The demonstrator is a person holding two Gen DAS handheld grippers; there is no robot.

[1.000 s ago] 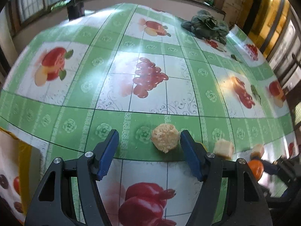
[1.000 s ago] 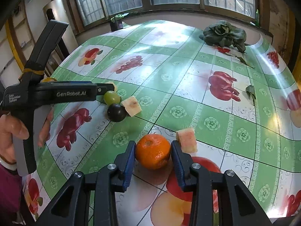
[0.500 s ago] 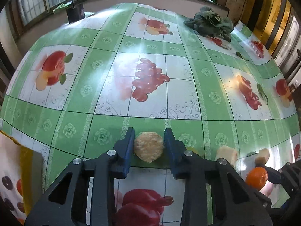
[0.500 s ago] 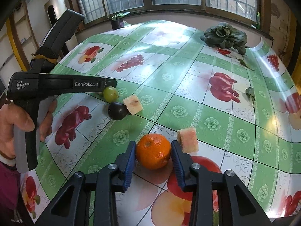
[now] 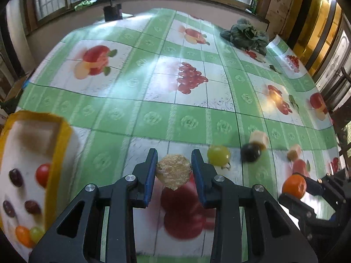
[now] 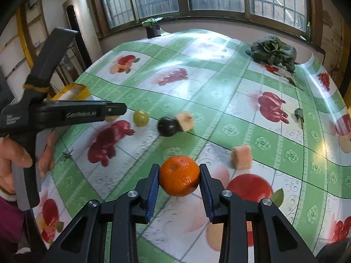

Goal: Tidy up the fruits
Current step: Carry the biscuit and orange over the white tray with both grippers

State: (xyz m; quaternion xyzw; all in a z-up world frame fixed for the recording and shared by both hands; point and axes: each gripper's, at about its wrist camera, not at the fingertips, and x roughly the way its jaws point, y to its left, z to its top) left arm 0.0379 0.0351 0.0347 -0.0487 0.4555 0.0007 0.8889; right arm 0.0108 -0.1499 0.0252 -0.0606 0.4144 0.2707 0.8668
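two fruits gripped: your left hand-held gripper (image 5: 174,171) clamps a fruit chunk (image 5: 173,172), your right hand-held gripper (image 6: 178,176) an orange (image 6: 179,175); next, likely carry both to the yellow-rimmed tray (image 5: 58,144).

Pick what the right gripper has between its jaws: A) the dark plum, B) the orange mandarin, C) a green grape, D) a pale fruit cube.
B: in the right wrist view the right gripper has both blue pads pressed against the orange mandarin, while the green grape, dark plum and fruit cube lie loose on the tablecloth.
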